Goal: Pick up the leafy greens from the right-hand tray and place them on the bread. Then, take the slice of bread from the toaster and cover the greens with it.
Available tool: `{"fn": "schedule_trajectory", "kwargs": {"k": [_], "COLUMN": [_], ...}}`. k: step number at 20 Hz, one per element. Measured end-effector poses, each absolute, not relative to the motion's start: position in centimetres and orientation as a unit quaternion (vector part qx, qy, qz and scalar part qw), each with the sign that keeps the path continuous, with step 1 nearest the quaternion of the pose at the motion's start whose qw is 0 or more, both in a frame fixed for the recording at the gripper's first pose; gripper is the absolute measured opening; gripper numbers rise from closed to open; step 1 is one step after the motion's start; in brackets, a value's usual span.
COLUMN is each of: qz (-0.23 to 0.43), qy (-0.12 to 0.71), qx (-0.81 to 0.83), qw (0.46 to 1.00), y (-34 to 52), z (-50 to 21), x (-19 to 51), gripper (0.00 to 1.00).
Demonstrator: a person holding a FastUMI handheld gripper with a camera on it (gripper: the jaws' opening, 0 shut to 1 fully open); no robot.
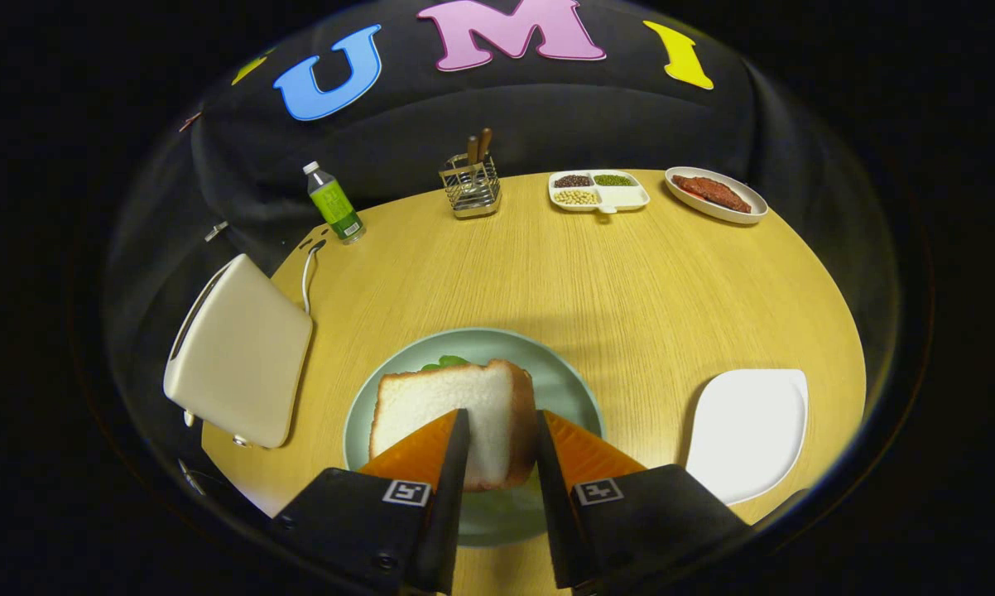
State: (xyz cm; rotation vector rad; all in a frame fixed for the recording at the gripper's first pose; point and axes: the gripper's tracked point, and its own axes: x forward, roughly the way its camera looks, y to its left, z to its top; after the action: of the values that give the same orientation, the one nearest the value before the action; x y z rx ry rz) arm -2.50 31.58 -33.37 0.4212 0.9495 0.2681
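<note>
Gripper view: the tool is clamped on a slice of bread, one finger pressing each side of its near end. The slice sits over a pale green plate near the front edge of the round wooden surface. A bit of leafy greens peeks out behind the slice. A white tray sits toward the right edge, a toaster at the left edge. Along the far edge stand a bottle, a utensil rack, a divided dish and a plate of meat.
</note>
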Motion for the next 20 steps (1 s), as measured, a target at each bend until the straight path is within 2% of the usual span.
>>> {"fn": "schedule_trajectory", "kwargs": {"k": [2, 5, 8, 11, 12, 14, 20], "qz": [0.125, 0.122, 0.124, 0.127, 0.126, 0.12, 0.113], "qy": [0.455, 0.454, 0.451, 0.436, 0.429, 0.417, 0.392], "qx": [0.192, 0.182, 0.183, 0.191, 0.192, 0.191, 0.204], "qw": [0.861, 0.864, 0.865, 0.87, 0.874, 0.881, 0.89], "y": [31.0, 30.5, 30.4, 30.4, 30.3, 29.7, 27.9], "z": [-33.3, -33.3, -32.9, -32.4, -32.0, -31.2, -28.2], "x": [-2.5, -2.7, -2.8, -1.9, -1.7, -1.3, -0.2], "gripper": [0.56, 0.57, 0.71, 0.8, 0.89, 0.99, 0.99]}}
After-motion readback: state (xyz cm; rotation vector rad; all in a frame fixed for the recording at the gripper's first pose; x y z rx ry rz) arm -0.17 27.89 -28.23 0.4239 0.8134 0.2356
